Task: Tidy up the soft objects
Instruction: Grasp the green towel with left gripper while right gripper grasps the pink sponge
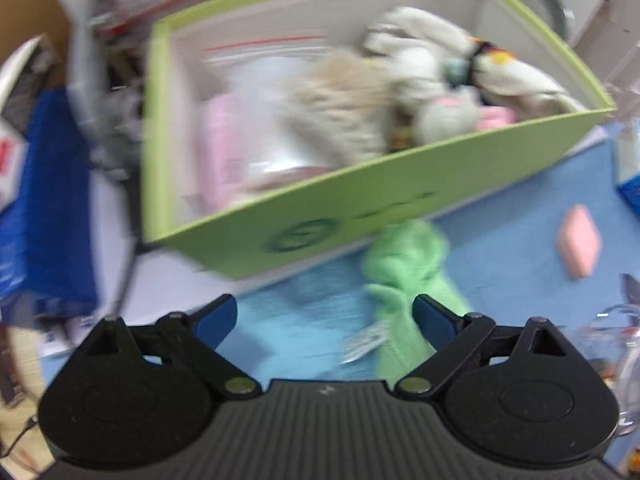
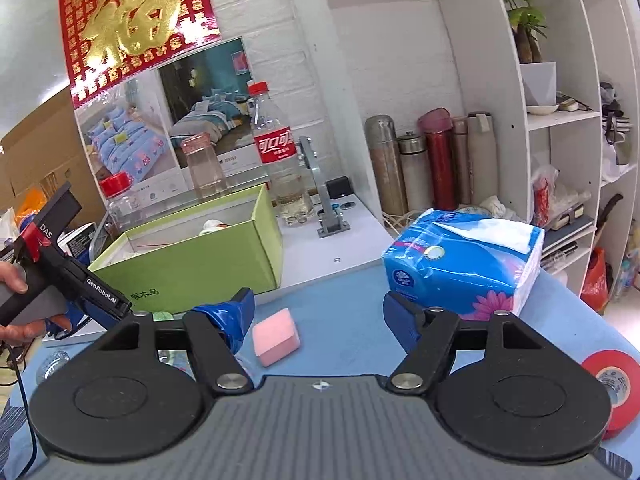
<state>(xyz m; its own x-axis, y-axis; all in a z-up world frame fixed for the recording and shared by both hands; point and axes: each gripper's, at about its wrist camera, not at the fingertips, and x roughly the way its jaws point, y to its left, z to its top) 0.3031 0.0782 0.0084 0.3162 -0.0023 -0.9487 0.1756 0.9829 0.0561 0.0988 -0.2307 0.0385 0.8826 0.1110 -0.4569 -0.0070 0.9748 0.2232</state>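
A green box [image 1: 304, 216] holds several plush toys [image 1: 420, 76] and pink soft packs [image 1: 224, 148]; it also shows in the right wrist view [image 2: 208, 264]. A green soft cloth toy [image 1: 408, 276] lies on the blue table in front of the box. My left gripper [image 1: 324, 316] is open just above it, the cloth near its right finger. A pink sponge [image 1: 580, 240] lies to the right. In the right wrist view the pink sponge [image 2: 276, 336] sits just ahead of my open, empty right gripper [image 2: 316, 312]. The left view is blurred.
A blue tissue pack [image 2: 464, 268] stands right of the sponge. A red tape roll [image 2: 612, 380] lies at the right edge. A cola bottle [image 2: 276, 152], jars and thermos flasks [image 2: 436, 160] stand behind. White shelves fill the right side. The left handheld gripper body [image 2: 60, 280] is at left.
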